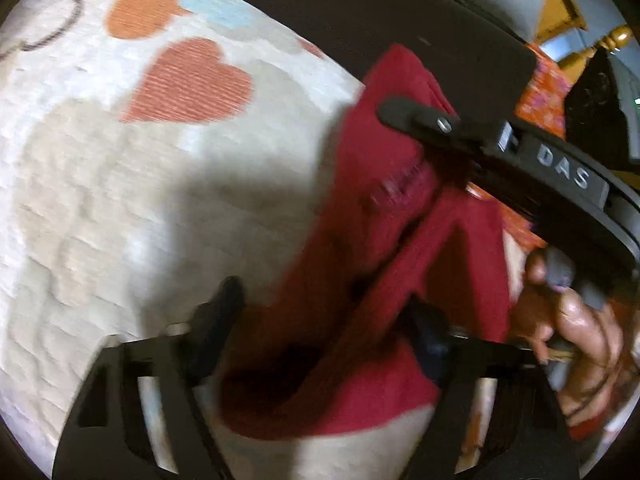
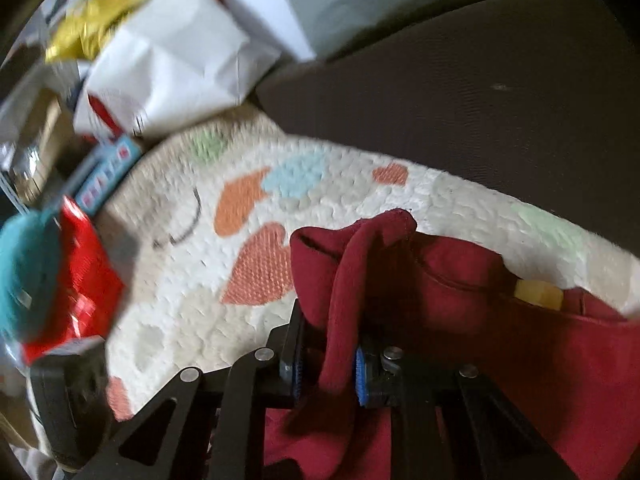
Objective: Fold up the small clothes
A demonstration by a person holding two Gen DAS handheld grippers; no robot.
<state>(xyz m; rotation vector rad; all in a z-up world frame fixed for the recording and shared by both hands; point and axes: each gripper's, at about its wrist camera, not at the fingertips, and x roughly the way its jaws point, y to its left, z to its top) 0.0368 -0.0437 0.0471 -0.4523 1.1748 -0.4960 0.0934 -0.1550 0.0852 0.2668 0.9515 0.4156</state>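
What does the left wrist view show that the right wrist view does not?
Only the left wrist view shows the left gripper around red cloth, the right gripper's outside and a hand. Only the right wrist view shows the right gripper pinching a fold, white bag, red packet and teal item. Both show the red garment and heart-print mat.

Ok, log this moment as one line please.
stage: folding underway | right gripper: shut on red garment | left gripper: open around a fold of it | surface: heart-print mat
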